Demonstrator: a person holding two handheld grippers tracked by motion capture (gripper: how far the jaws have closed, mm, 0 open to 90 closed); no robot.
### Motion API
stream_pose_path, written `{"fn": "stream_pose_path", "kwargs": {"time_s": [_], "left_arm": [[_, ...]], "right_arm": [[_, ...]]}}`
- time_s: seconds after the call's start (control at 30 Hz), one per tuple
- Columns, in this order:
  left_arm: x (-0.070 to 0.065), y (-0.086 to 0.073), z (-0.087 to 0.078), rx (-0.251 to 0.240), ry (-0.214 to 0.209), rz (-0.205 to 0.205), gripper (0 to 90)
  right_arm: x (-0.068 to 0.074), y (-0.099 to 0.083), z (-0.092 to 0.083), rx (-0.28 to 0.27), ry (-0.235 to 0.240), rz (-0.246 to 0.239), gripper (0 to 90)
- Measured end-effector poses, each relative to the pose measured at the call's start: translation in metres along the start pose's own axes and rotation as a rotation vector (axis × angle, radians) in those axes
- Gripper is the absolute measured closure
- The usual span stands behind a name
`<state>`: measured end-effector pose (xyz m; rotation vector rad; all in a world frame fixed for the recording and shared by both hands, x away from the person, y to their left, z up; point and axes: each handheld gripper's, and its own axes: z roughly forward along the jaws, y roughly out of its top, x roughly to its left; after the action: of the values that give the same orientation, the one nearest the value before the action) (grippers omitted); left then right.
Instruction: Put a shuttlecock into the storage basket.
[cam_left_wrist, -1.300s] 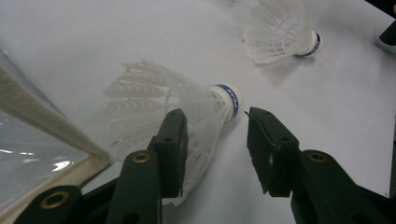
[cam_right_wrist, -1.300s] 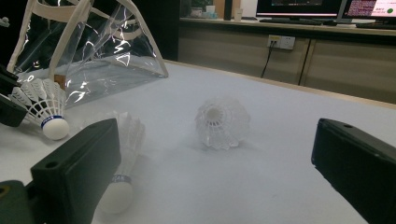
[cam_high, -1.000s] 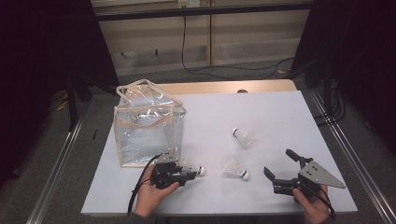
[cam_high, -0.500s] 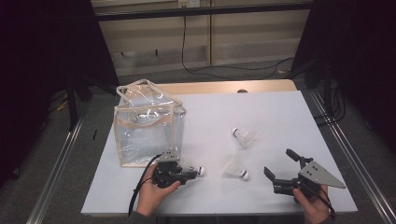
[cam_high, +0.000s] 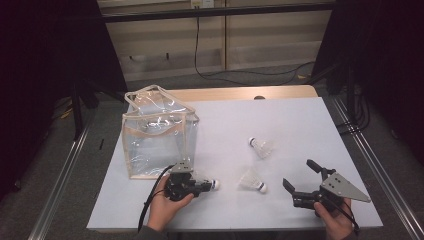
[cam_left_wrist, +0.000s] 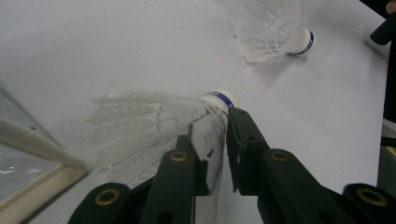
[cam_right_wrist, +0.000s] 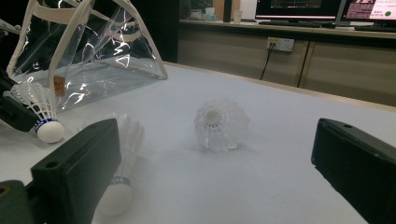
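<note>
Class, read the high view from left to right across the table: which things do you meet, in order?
Clear bag → left gripper closing on a shuttlecock → shuttlecock near the front edge → far shuttlecock → open right gripper.

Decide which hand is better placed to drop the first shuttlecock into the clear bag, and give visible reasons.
Left. The left gripper has just been closing on a shuttlecock right beside the clear bag. The right gripper stands open, holding nothing, farther from the bag.
</note>
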<state>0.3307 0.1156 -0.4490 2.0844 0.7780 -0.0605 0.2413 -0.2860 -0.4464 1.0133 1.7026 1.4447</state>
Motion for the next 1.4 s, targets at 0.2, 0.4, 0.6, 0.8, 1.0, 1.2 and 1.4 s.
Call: {"fn": "stream_pose_path", "kwargs": {"time_s": [0.2,0.4,0.6,0.8,1.0,1.2,1.4], "left_arm": [[0.000,0.000,0.000,0.004,-0.002,-0.010,82.7],[0.000,0.001,0.000,0.004,-0.006,-0.010,83.6],[-0.001,0.002,0.000,0.007,-0.010,-0.005,85.2],[-0.003,0.003,-0.001,0.007,-0.008,-0.007,85.6],[-0.004,0.004,-0.002,0.007,-0.013,-0.006,85.8],[-0.006,0.006,-0.004,0.006,-0.017,-0.008,86.1],[-0.007,0.011,-0.006,-0.004,-0.017,-0.005,86.2]], "right_arm": [[0.000,0.000,0.000,0.000,-0.001,-0.001,1.2],[0.000,0.000,0.000,-0.001,-0.001,-0.001,1.2],[0.000,0.000,0.000,-0.003,0.000,-0.001,1.2],[0.000,0.000,0.000,-0.002,0.006,-0.002,1.2],[0.000,0.000,0.000,-0.006,0.002,0.001,1.2],[0.000,0.000,0.000,-0.005,0.004,-0.001,1.2],[0.000,0.000,0.000,-0.005,0.007,0.001,1.2]]}}
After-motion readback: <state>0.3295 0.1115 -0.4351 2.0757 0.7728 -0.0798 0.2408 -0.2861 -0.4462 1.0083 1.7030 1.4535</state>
